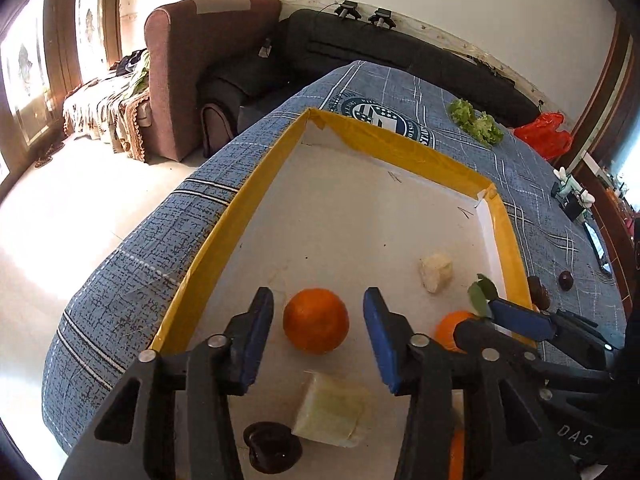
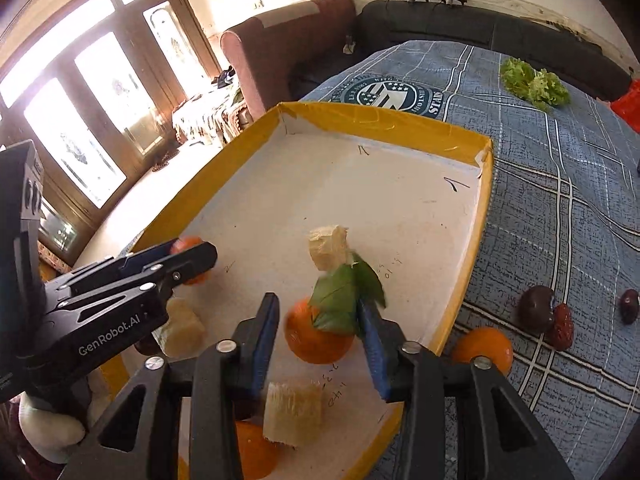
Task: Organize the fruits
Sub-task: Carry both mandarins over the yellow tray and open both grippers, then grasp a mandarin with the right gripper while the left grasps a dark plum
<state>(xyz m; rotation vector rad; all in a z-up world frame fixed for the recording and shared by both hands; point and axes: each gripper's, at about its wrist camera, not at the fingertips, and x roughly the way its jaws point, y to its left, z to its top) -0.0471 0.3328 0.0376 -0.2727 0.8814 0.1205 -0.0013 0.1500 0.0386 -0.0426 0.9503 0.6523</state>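
Left wrist view: the left gripper point(image 1: 318, 344) stands spread, pads clear of the plain orange point(image 1: 316, 321) lying between them in the tray point(image 1: 224, 240).

Right wrist view: the right gripper point(image 2: 318, 340) stands spread around the leafy orange point(image 2: 318, 334); contact cannot be told.

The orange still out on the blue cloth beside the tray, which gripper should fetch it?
Probably right. That orange lies just outside the tray's right wall, beside the right gripper.

Left gripper point(image 1: 319, 312) angled down, jaws apart; right gripper point(image 2: 319, 312) likewise.
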